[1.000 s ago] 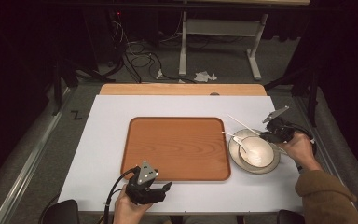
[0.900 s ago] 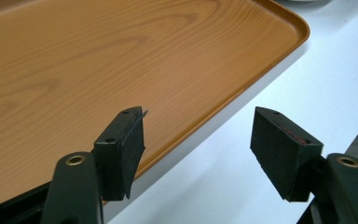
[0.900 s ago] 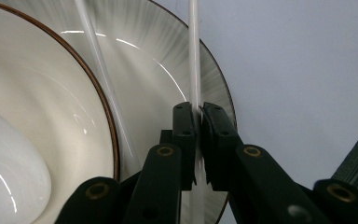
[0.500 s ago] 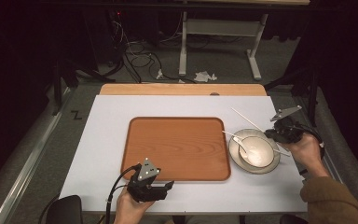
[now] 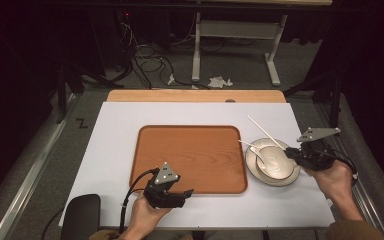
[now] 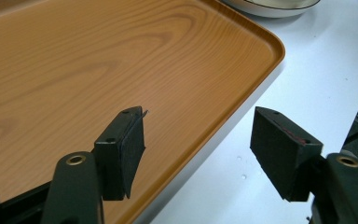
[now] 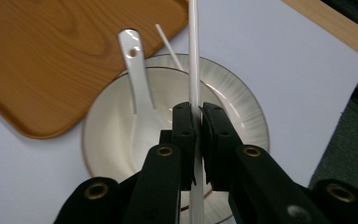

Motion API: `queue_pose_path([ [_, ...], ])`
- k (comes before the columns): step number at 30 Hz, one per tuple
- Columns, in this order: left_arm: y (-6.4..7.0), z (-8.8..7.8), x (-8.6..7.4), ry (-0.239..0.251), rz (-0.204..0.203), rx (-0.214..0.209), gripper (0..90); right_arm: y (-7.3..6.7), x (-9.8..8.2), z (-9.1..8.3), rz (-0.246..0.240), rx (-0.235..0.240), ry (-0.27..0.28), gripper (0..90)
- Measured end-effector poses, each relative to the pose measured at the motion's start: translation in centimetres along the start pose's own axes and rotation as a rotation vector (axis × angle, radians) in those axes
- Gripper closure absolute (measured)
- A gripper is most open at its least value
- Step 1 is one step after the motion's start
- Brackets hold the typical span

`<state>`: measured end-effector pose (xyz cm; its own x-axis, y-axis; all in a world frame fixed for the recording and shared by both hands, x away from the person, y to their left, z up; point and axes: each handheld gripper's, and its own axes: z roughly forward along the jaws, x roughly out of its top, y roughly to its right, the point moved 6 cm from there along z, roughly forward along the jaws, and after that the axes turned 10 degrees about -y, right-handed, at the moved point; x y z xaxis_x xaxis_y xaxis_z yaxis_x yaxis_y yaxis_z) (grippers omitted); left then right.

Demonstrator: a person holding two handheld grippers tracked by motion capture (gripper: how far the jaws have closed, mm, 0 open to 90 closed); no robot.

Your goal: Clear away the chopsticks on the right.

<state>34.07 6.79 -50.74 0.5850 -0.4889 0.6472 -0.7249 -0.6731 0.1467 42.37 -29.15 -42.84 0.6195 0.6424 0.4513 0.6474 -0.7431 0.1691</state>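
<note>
A white chopstick (image 7: pixel 193 46) is clamped between the jaws of my right gripper (image 7: pixel 196 109), which is shut on it above a pale bowl (image 7: pixel 107 126) on a plate (image 7: pixel 242 107). In the high view this chopstick (image 5: pixel 262 131) slants up and left from the right gripper (image 5: pixel 292 152). A white spoon (image 7: pixel 137 88) lies in the bowl, and a second chopstick (image 7: pixel 168 42) rests on the rim. My left gripper (image 6: pixel 198 126) stands open with nothing between its jaws, over the near right corner of the wooden tray (image 6: pixel 74 70).
The tray (image 5: pixel 190 160) sits mid-table on a white sheet (image 5: pixel 115 140), with the bowl and plate (image 5: pixel 272 162) just to its right. A dark pad (image 5: pixel 80 215) lies at the near left edge. Table legs and cables stand on the floor beyond.
My right gripper has pulled back to the right and risen, carrying the chopstick with it. My left gripper has shifted a little toward the tray's corner.
</note>
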Motion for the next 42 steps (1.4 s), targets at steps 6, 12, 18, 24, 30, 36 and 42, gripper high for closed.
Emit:
queue_pose_path([
  [6, 0.3, 0.5, 0.5, -0.008, 0.030, -0.022, 35.2, -2.9, -0.2, -0.2, 0.021, 0.034, 0.014, 85.4],
  [12, 0.4, 0.7, 0.7, -0.009, 0.038, -0.029, 35.3, -5.6, -0.2, 0.0, 0.037, 0.057, 0.023, 85.4],
  [18, 0.4, 0.7, 0.7, -0.012, 0.038, -0.027, 35.4, -8.1, 0.8, 1.2, 0.026, 0.103, 0.041, 85.4],
  [24, 0.4, 0.8, 0.6, -0.017, 0.038, -0.027, 35.4, -10.1, 2.2, 2.8, 0.009, 0.149, 0.048, 85.4],
  [30, 0.4, 0.6, 0.5, -0.014, 0.034, -0.026, 35.5, -11.3, 3.1, 5.0, 0.020, 0.174, 0.023, 85.4],
  [36, 0.3, 0.5, 0.2, -0.018, 0.025, -0.018, 35.4, -12.0, 3.5, 7.0, 0.003, 0.169, -0.020, 85.4],
  [42, 0.1, 0.1, -0.4, -0.017, -0.003, 0.001, 35.5, -12.5, 4.2, 8.7, -0.009, 0.180, -0.039, 85.4],
])
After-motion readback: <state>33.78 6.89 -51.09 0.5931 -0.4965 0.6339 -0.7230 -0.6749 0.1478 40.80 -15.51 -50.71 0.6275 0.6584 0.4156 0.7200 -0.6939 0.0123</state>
